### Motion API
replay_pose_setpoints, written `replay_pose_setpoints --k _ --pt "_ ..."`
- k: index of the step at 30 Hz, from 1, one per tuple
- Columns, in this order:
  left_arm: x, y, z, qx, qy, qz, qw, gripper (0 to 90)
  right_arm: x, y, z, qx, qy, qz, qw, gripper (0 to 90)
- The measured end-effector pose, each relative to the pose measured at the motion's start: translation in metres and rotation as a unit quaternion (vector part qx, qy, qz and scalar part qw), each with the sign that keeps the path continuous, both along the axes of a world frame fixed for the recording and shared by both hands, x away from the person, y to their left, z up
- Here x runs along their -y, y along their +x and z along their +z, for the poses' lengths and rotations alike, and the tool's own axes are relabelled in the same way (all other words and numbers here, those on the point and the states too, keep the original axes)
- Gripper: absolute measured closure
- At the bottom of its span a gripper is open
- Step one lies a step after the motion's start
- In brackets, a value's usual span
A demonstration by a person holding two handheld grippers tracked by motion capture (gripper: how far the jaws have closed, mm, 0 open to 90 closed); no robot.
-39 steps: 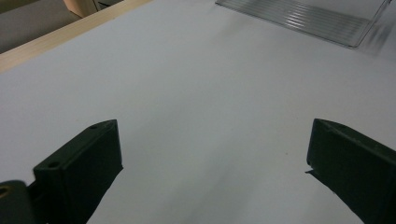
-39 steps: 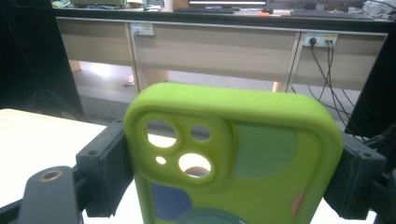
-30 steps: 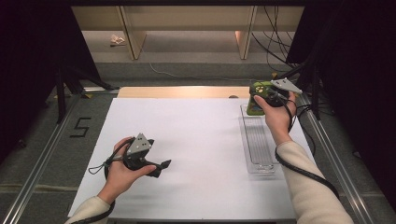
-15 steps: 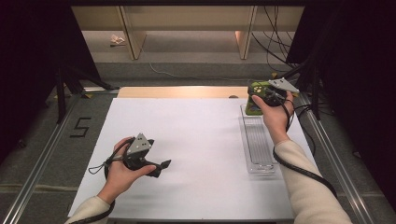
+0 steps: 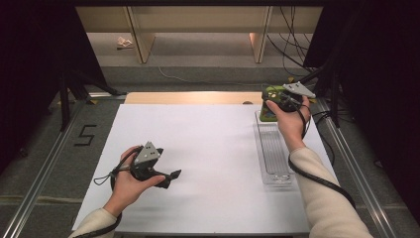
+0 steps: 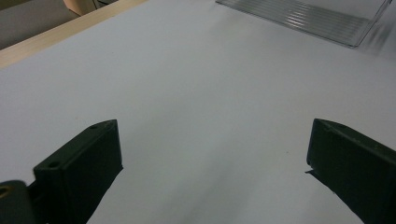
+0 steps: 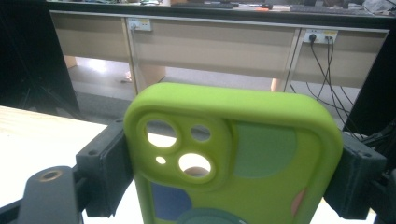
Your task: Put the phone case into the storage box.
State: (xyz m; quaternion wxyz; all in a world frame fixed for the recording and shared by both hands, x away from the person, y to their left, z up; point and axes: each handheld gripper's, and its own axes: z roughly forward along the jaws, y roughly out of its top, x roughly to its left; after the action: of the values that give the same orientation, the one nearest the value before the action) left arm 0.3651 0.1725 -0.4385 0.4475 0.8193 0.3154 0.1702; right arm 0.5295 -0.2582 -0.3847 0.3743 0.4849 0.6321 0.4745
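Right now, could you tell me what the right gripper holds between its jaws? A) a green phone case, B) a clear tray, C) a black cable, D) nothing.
A: the right gripper has its jaws pressed on both sides of the green phone case.

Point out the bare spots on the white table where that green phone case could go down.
The white table top is bare between the left gripper and the clear ribbed plastic tray, and up to the wooden far edge. The tray's ribbed floor also looks bare. It is crowded at the far right corner, where the right gripper holds the lime-green phone case.
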Motion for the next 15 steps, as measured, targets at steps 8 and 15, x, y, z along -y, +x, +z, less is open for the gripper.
replay_pose_setpoints --k 8,15 --pt "-0.0002 0.0 -0.0001 0.0 -0.001 0.001 1.0 3.0 -0.0006 0.002 -0.0017 -0.004 -0.002 -0.002 1.0 17.5" --pt "0.0002 0.0002 -0.0006 -0.002 -0.001 0.001 1.0 3.0 -0.0019 0.0041 -0.0049 -0.009 -0.002 -0.003 1.0 17.5"
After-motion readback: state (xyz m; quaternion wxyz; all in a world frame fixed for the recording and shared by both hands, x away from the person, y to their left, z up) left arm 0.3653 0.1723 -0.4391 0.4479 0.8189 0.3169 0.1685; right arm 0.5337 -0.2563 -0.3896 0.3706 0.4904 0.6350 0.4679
